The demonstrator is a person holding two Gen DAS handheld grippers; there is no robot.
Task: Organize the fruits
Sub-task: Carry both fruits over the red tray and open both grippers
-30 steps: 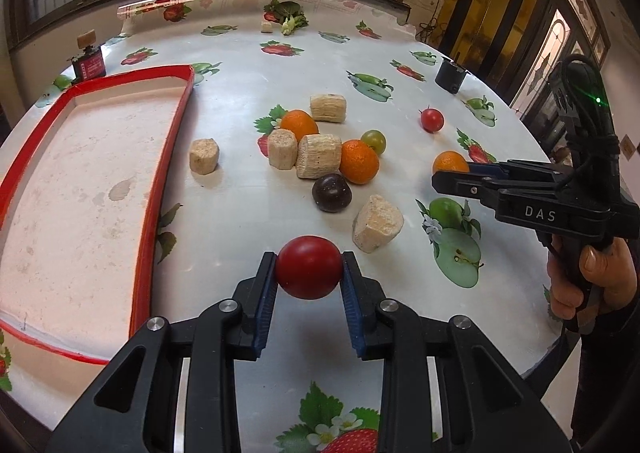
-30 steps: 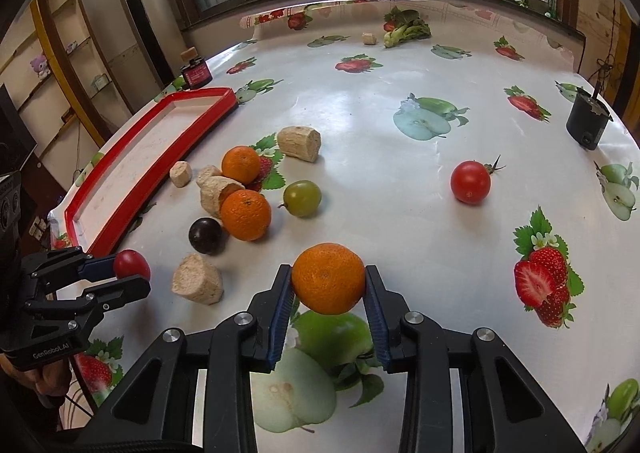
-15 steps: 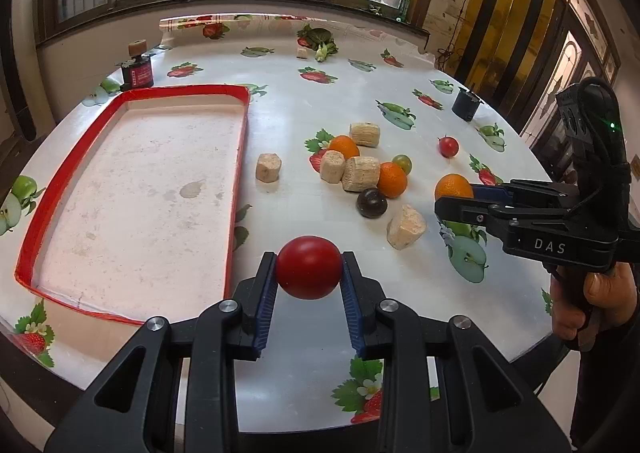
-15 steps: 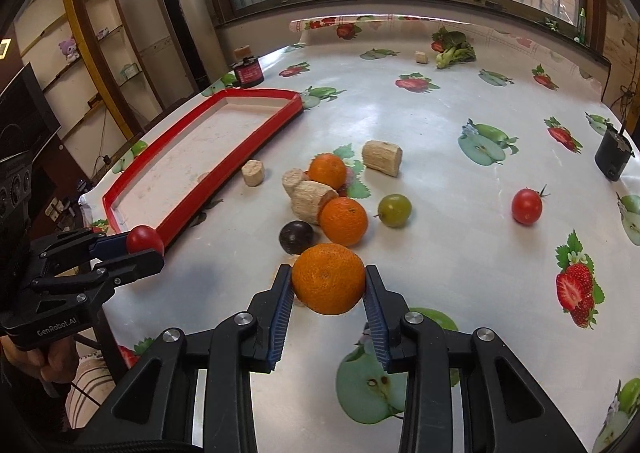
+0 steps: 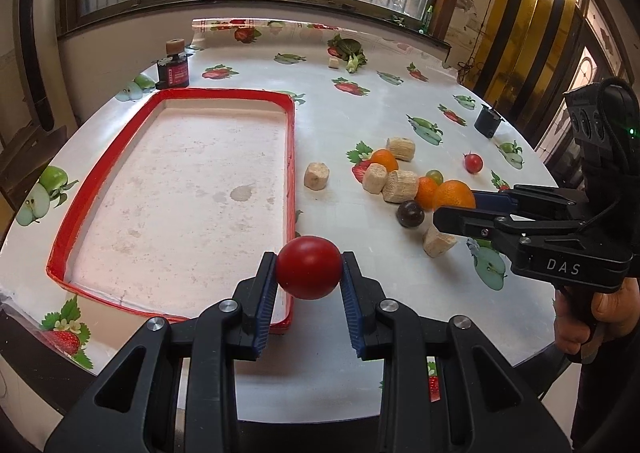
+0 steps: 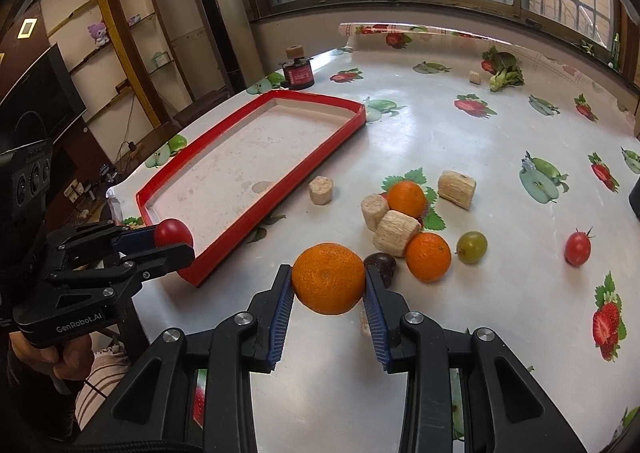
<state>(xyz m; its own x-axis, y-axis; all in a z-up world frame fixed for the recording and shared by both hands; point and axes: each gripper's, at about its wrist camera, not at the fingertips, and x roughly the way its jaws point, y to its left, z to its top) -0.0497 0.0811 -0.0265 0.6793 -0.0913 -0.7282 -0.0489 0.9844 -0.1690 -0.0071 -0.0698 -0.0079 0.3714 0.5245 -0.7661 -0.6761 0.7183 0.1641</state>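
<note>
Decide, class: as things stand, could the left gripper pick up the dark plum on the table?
Probably not yet. The left gripper is shut on a red tomato, so its jaws are full. The plum also lies off to the right, beside the right gripper, which holds an orange.

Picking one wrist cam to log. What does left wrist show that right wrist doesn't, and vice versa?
Left wrist only: the small black cup near the far right table edge, and the gold doorway behind it.

Right wrist only: the tall grey cylinder and the wall shelves with a purple plush toy.

Both: the red tray, holding no fruit; the red fruit in the left gripper; the orange in the right gripper; loose fruit and beige chunks.
</note>
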